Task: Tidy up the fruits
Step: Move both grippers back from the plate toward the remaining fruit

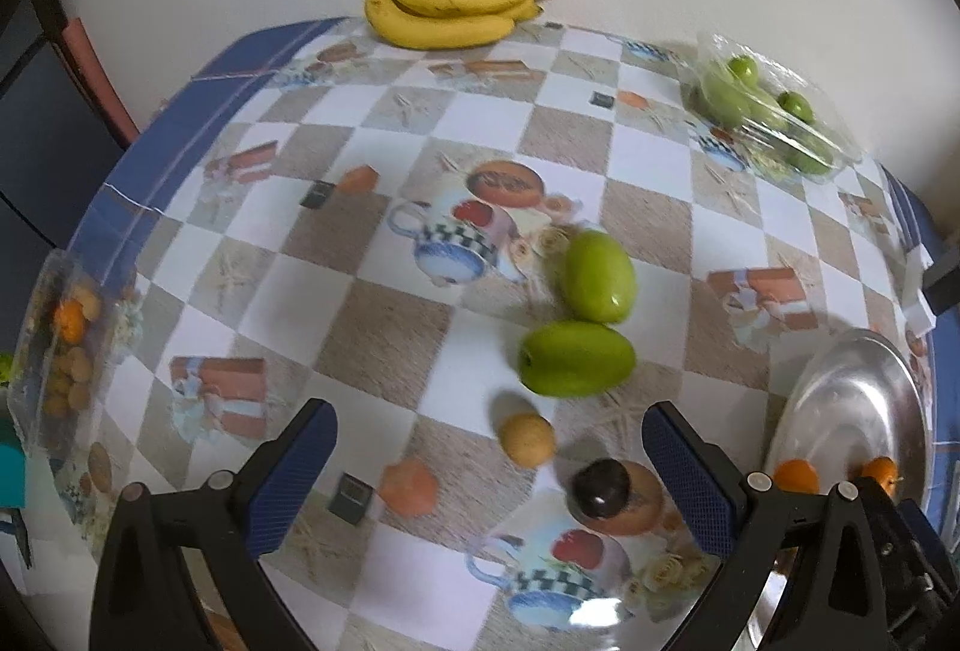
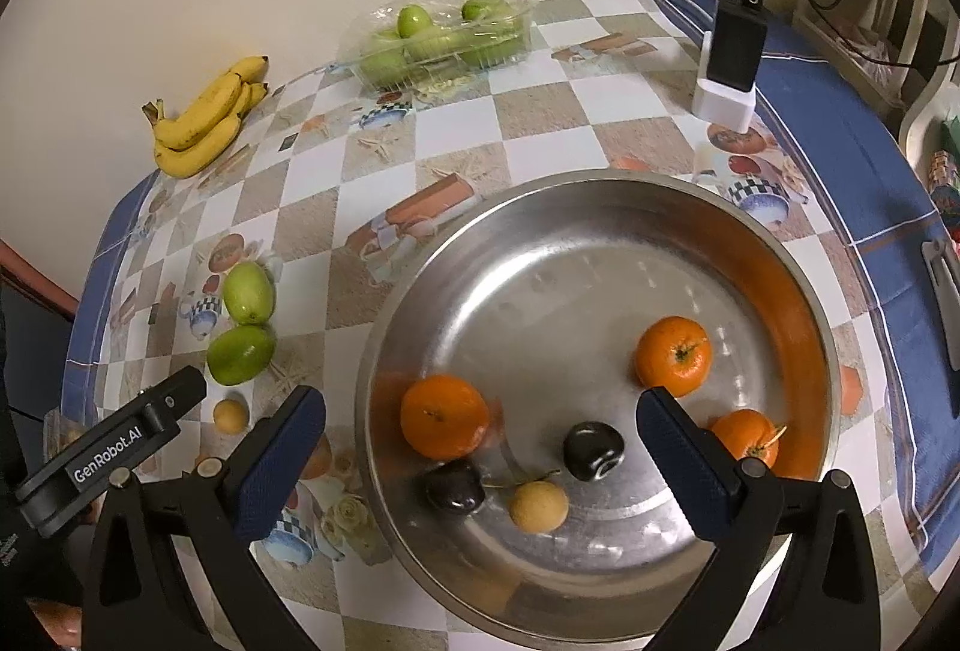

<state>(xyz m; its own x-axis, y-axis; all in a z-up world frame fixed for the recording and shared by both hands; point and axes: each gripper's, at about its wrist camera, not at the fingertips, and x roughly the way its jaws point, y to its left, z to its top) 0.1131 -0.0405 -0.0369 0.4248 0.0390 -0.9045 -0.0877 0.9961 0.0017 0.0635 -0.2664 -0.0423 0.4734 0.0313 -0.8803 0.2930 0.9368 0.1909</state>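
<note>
Right claw [image 2: 480, 447] spread wide, empty, over steel bowl [image 2: 804, 303]; left claw [image 1: 489, 462] apart, empty.

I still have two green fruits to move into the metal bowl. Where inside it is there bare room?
The far half of the metal bowl is bare, from its far rim down to the oranges. The near part is crowded: oranges, two dark fruits and a small yellow fruit lie between the open fingers of the right hand-held gripper.
</note>
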